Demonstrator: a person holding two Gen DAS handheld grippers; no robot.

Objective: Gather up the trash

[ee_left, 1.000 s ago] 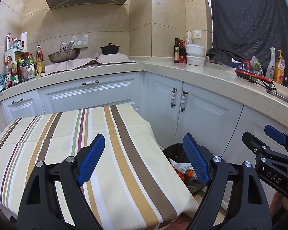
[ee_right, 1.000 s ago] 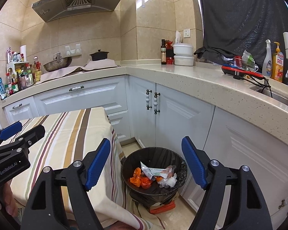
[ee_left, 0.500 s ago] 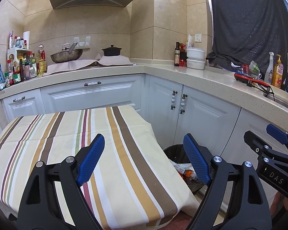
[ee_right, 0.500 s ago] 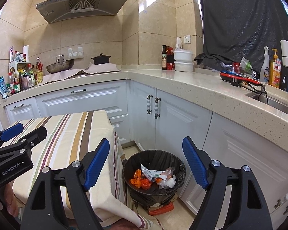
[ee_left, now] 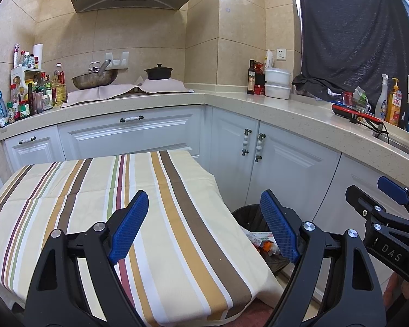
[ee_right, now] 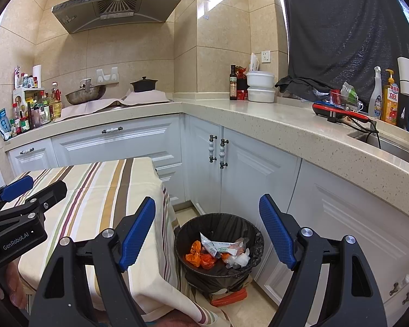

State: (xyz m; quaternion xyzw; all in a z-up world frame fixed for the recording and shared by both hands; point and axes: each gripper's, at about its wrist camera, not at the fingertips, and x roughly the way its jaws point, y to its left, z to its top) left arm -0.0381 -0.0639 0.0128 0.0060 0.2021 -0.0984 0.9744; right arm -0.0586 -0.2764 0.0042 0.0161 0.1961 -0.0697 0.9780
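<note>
**Both tools raised, trash in the bin**

Since a second ago both views have lifted slightly: the bin sits lower in each frame and more of the wall tiles shows above the hood.

The left tool (ee_left: 201, 226) hangs with its blue pads spread wide and nothing between them, above the striped tablecloth (ee_left: 95, 190) on the tabletop. The right tool (ee_right: 207, 231) is likewise spread wide and empty, above the black-lined trash bin (ee_right: 248, 227) that stands on the floor just beside the tabletop's corner, against the white cabinets (ee_right: 245, 169). In the bin lie the trash pieces (ee_right: 218, 252): orange wrappers, a white printed packet, clear plastic.

Seen from the right wrist, the left tool's body reads "GenRobot.AI" (ee_right: 15, 242); seen from the left wrist, the right tool's body reads "DAS" (ee_left: 391, 253). On the counter (ee_right: 286, 125) stand a yellow soap bottle (ee_right: 391, 103) with Chinese lettering, two stacked white containers (ee_right: 260, 87) and a dark bottle (ee_right: 233, 83).
</note>
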